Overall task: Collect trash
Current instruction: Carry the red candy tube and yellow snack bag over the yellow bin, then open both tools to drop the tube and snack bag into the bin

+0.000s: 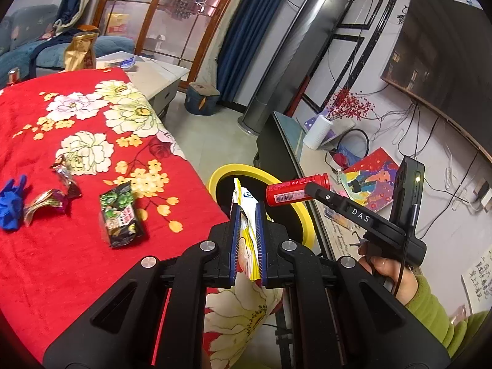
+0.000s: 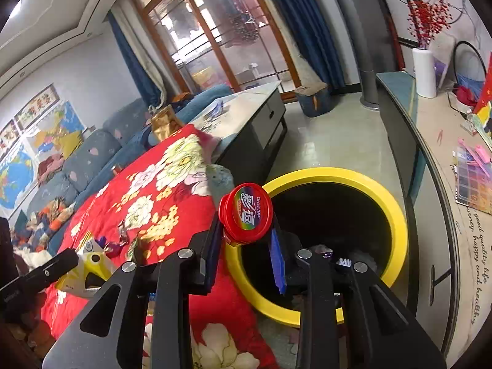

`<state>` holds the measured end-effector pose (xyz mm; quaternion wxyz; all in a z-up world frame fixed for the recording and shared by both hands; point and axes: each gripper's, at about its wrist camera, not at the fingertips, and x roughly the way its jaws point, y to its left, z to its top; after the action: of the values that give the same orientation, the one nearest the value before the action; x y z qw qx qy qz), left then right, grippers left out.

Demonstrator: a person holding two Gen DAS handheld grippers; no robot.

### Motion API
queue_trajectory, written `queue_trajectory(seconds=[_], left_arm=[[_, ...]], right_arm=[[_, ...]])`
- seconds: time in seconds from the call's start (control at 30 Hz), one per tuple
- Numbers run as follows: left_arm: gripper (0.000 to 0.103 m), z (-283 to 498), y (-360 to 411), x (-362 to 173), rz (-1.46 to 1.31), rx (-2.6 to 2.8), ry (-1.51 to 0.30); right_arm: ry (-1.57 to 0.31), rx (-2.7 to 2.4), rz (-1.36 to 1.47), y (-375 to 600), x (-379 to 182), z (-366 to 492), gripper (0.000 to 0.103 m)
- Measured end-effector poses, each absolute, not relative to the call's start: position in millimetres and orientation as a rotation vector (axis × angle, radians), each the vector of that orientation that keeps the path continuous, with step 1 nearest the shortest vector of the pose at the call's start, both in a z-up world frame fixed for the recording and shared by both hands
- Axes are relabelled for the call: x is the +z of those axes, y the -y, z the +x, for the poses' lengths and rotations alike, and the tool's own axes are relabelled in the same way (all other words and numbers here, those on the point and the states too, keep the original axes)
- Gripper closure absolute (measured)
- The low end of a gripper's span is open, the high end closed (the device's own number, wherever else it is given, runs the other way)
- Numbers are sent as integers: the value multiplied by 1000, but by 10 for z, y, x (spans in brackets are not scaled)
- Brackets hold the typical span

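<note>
Trash collection is partly done. A yellow-and-white snack wrapper (image 1: 246, 230) is clamped in the left tool (image 1: 246, 240), and a red plastic cylindrical canister (image 2: 246, 218) in the right tool (image 2: 246, 240), at the yellow-rimmed black bin (image 2: 396, 215) beside the red floral-blanketed bed's (image 1: 46, 246) edge. A green-black packet (image 1: 120, 215), crumpled foil wrappers (image 1: 52, 200) and a blue glove (image 1: 12, 203) are left on the blanket.

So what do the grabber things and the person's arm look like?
Both grippers, left and right, are black frames with silver bolts and blue fingers. Seen from the left camera, the right one has white "DAS" lettering, a black box with a small light and a black cable. The hand wears a green sleeve.
</note>
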<state>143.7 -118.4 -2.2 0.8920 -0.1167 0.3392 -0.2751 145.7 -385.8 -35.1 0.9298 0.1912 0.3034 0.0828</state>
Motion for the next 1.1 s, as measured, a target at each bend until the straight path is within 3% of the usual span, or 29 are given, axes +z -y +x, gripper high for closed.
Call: queue_trajectory(seconds=[1.1], left_arm=[[97,1774,1939,-318,-137,-584,-743]], right_arm=[[-636,21,543,4497,-681,1475,76]])
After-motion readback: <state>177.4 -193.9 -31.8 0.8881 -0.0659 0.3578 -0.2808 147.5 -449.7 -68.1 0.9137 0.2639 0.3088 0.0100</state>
